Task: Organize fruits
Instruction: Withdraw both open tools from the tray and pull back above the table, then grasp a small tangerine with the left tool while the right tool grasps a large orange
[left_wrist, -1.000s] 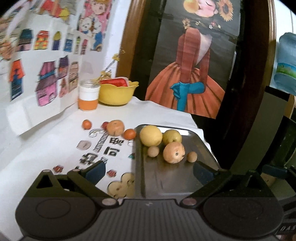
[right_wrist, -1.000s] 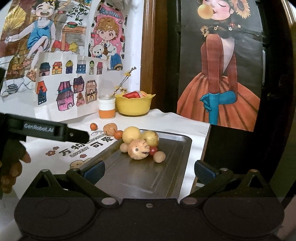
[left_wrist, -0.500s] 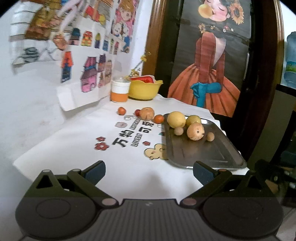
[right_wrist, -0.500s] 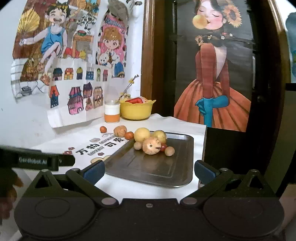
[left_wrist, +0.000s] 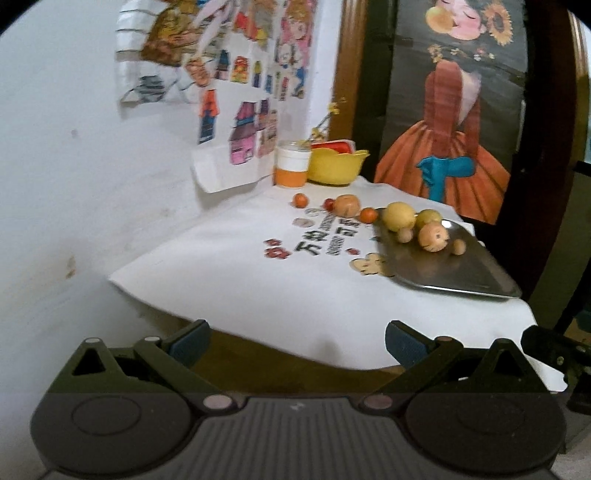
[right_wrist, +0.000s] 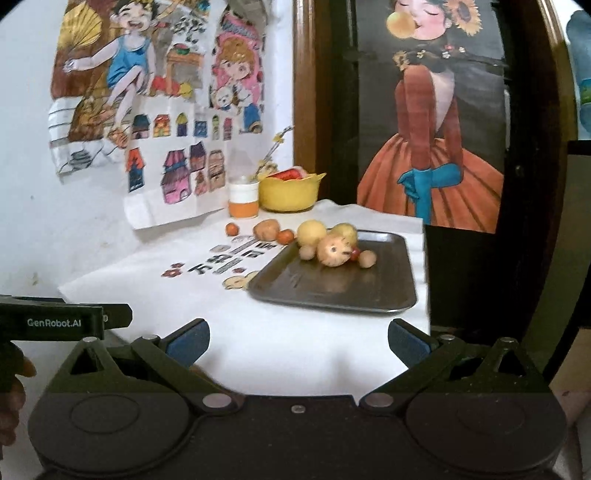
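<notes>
We see six fruits (right_wrist: 334, 251) on one tray (right_wrist: 384, 295), four fruits on the desk (right_wrist: 295, 343); both grippers' jaws apart, empty.

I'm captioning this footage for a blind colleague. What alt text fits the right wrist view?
A metal tray on a white-covered table holds a cluster of fruits at its far end, with more fruit on the cloth to its left. The open, empty right gripper frames the foreground; a yellow bowl stands behind.
</notes>
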